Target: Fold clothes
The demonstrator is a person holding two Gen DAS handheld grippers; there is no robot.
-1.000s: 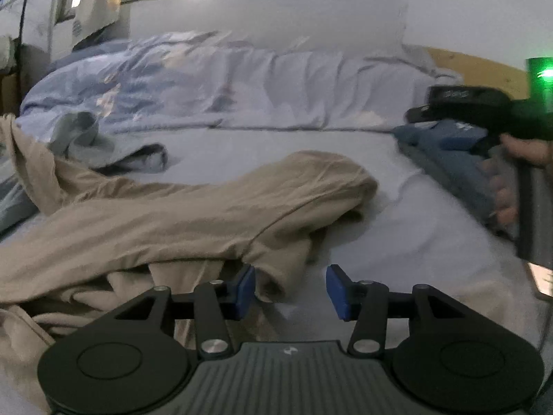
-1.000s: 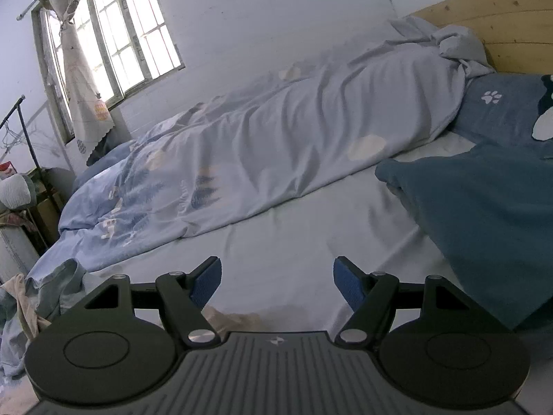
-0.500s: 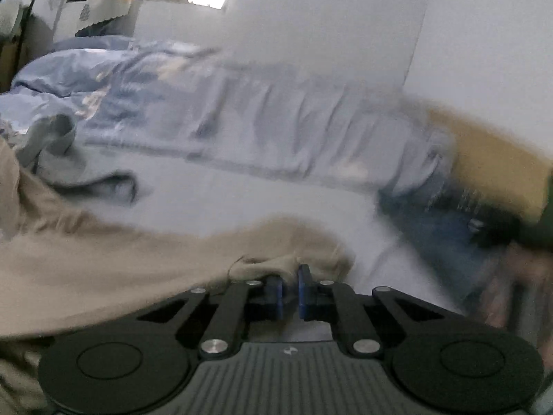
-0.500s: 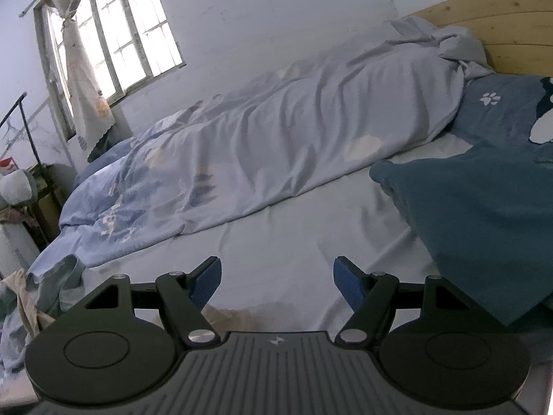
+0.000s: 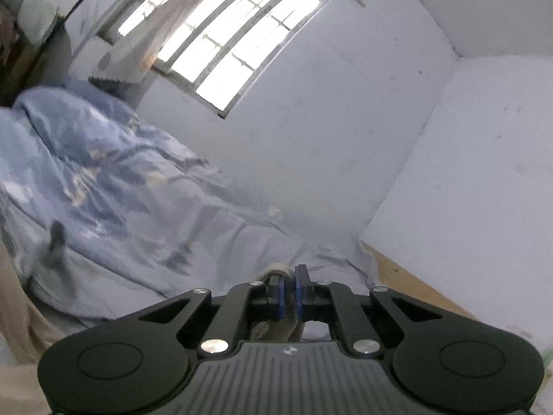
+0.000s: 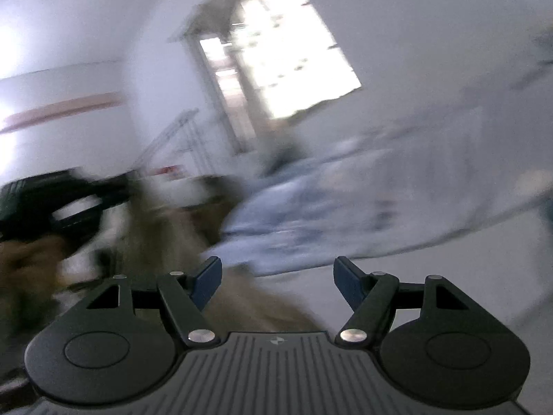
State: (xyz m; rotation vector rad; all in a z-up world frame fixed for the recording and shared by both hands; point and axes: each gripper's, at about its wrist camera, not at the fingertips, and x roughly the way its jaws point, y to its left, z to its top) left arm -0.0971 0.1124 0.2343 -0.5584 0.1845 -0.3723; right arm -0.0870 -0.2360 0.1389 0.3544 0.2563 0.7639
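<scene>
My left gripper [image 5: 289,288] is shut on a fold of the beige garment [image 5: 276,328]; the cloth bunches between the blue pads and hangs below them, with more of it at the left edge [image 5: 20,311]. The gripper is raised and tilted up toward the wall and window. My right gripper [image 6: 276,282] is open and empty. In the blurred right wrist view the beige garment [image 6: 162,242] hangs in front of it, to the left, below the left gripper [image 6: 52,207] and the hand that holds it.
A rumpled light-blue duvet [image 5: 103,200] lies along the bed by the wall. A barred window [image 5: 228,38] with a curtain is above it. The wooden headboard [image 5: 408,276] is at the right. The white sheet [image 6: 397,294] lies below the right gripper.
My left gripper closed on the beige garment and lifted it, tilting up toward the window. My right gripper swung left toward the hanging garment and stayed open.
</scene>
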